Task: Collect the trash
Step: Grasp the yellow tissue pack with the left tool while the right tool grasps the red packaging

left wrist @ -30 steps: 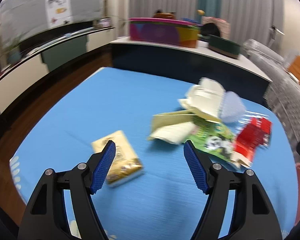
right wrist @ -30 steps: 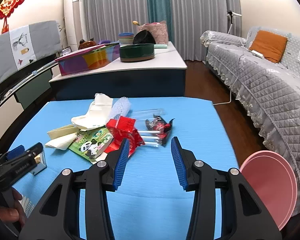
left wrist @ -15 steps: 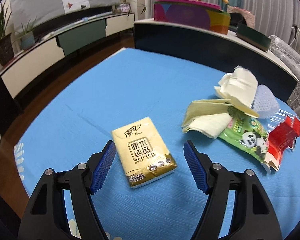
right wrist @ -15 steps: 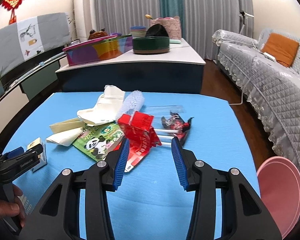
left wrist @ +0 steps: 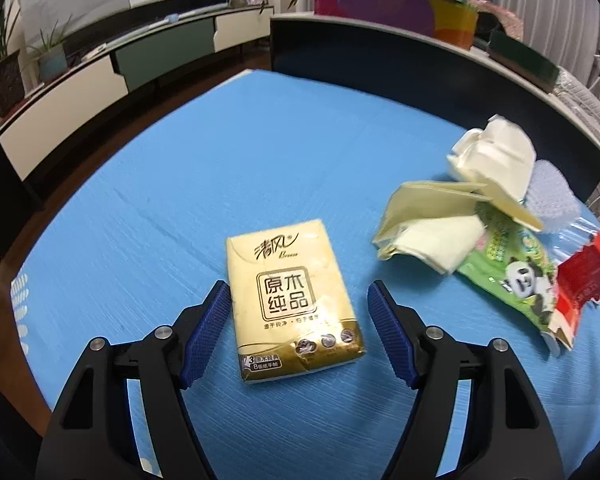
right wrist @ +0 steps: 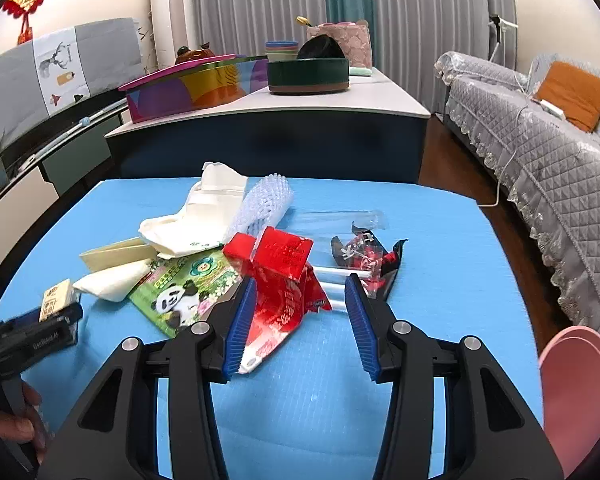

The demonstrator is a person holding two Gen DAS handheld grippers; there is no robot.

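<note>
- Left wrist view: my left gripper [left wrist: 299,312] stands released, jaws astride the yellow tissue pack [left wrist: 292,300] on the blue mat [left wrist: 180,184], pads not touching. I judge the pick-up step is in hand; next I lower and clench. The cream paper [left wrist: 432,236] lies off to its right, clear.
- Right wrist view: my right gripper [right wrist: 300,320] is unclenched, with the red wrapper [right wrist: 280,280] between its jaws at the left pad. White straws [right wrist: 332,280] and the black wrapper [right wrist: 364,256] crowd just ahead, the panda packet [right wrist: 180,292] to the left; the pink bin [right wrist: 576,384] waits far right.

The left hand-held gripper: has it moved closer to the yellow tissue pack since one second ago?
Yes. The left hand-held gripper came forward over the blue table; the tissue pack now lies between its open fingers.
</note>
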